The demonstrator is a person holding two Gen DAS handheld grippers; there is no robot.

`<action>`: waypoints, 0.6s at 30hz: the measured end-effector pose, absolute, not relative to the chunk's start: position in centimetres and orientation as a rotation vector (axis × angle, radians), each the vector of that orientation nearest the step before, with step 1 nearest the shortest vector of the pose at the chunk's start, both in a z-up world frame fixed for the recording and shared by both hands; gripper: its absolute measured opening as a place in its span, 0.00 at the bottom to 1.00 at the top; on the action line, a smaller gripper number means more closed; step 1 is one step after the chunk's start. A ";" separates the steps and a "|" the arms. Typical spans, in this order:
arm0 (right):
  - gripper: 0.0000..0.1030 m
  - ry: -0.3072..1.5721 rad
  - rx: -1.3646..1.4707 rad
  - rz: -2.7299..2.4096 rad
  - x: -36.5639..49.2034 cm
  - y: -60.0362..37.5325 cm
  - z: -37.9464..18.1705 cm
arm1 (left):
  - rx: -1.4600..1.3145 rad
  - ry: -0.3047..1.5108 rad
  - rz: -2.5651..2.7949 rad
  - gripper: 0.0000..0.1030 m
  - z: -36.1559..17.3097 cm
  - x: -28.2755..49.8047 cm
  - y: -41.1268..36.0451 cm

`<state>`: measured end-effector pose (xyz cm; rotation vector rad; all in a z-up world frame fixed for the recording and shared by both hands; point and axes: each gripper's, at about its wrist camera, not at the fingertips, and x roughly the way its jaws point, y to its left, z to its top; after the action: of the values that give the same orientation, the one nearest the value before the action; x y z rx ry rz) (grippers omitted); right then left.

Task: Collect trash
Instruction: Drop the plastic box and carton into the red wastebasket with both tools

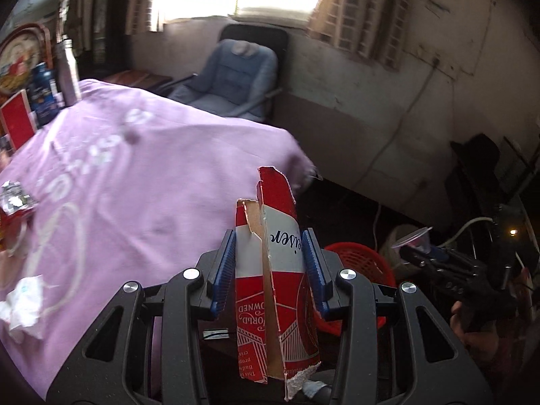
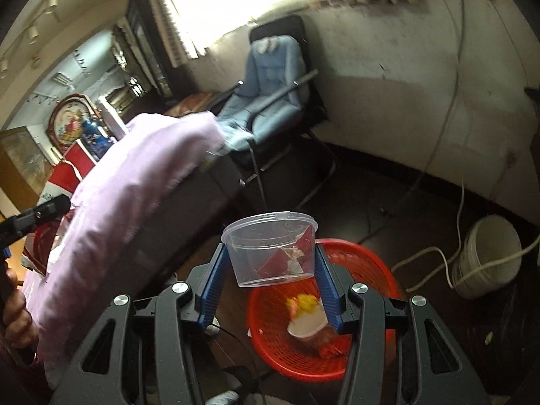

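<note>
Left gripper (image 1: 270, 263): jaws part-open, blue pads pressed on both sides of a torn red-and-white cardboard carton piece (image 1: 275, 270), held upright, ragged top edge uppermost, past the corner of the tabletop.

Tabletop (image 1: 135, 185), left of the carton: draped in a pink cloth with white lettering; crumpled foil wrapper (image 1: 15, 195) at the far left edge, crumpled white tissue (image 1: 23, 300) lower left; bottles and a red box at the back left corner.

Red mesh basket (image 1: 357, 260): on the floor, just behind and right of the held carton, partly hidden by the left gripper.

Right gripper (image 2: 271, 263): jaws part-open, pads closed against the sides of a clear plastic tub (image 2: 270, 246), mouth tilted toward the camera, red and white scraps inside; held above the red mesh basket (image 2: 270, 320).

Basket contents: paper cup (image 2: 307, 325) on its side, yellow scrap (image 2: 303, 303), red scrap.

White bucket (image 2: 486, 253): on the floor, well right of the basket.
</note>
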<state>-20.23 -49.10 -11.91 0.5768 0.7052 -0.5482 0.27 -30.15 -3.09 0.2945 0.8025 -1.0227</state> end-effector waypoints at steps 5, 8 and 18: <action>0.56 0.791 0.634 -0.529 -20.6 -50.1 -15.0 | 0.358 0.837 -1.072 0.39 -5.0 -1.2 -33.6; 0.61 0.779 0.677 -0.534 -21.2 -51.0 -15.7 | 0.391 0.849 -1.089 0.39 -5.9 -1.8 -35.0; 0.67 0.667 0.711 -0.593 -23.2 -52.6 -14.5 | 0.458 0.895 -1.145 0.39 -8.3 -3.2 -38.2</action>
<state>-23.16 -52.59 -14.46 0.7110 0.6672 -0.5931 -3.15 -38.16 -8.27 0.4576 0.8945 -1.1454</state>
